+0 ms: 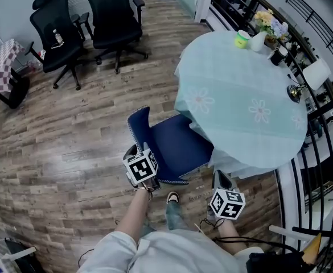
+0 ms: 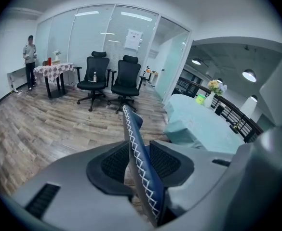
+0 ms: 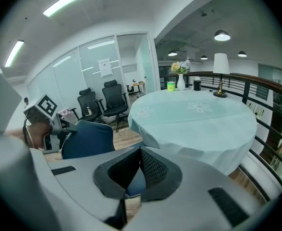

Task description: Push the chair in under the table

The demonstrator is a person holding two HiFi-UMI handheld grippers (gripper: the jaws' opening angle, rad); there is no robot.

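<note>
The left gripper point(image 1: 138, 151) holds its jaws slightly apart astride the stitched top edge of the navy chair point(image 1: 175, 144), whose seat, trimmed in white criss-cross stitching, sits partly beneath the round, pale-green-draped table point(image 1: 246, 95) to its right, while the right gripper point(image 1: 222, 178), jaws closed and empty, hangs by the seat's near right corner.
</note>
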